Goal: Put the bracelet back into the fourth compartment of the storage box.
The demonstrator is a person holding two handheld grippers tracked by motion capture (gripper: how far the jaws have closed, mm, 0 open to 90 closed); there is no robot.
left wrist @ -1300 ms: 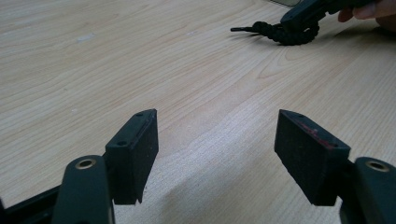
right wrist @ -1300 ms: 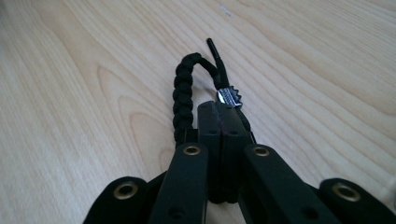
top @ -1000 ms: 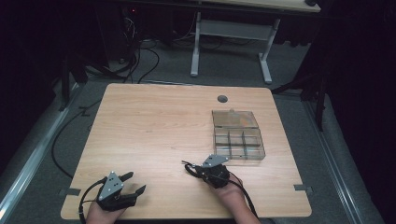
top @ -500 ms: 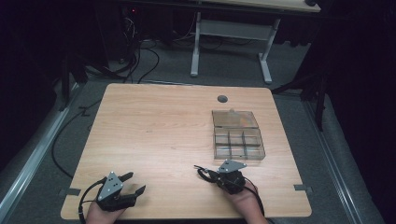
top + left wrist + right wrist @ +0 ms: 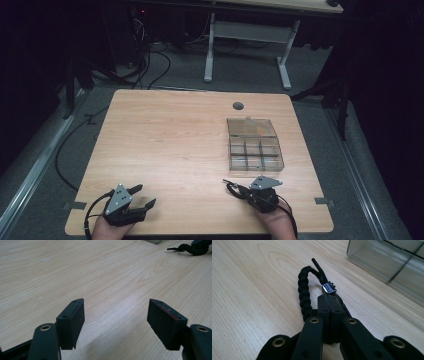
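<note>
Nearby, clear box (image 5: pixel 254 147) on table (image 5: pixel 165 145): lid open, six compartments, contents not discernible. Right gripper (image 5: pixel 329 298) pinched shut on black braided bracelet (image 5: pixel 304 291), just short of box. Left gripper (image 5: pixel 115 322) spread wide over bare wood, well apart.

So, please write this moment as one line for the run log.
right hand-held gripper: shut on braided bracelet | left hand-held gripper: open | compartment box: lid open

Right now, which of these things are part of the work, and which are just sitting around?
In use:
- black braided cord bracelet, pinched in the shut right claw
- clear plastic compartment box, lying close ahead

Just there:
- open left claw, holding nothing
- light wooden table
- white-legged desk behind
- floor cables
</note>
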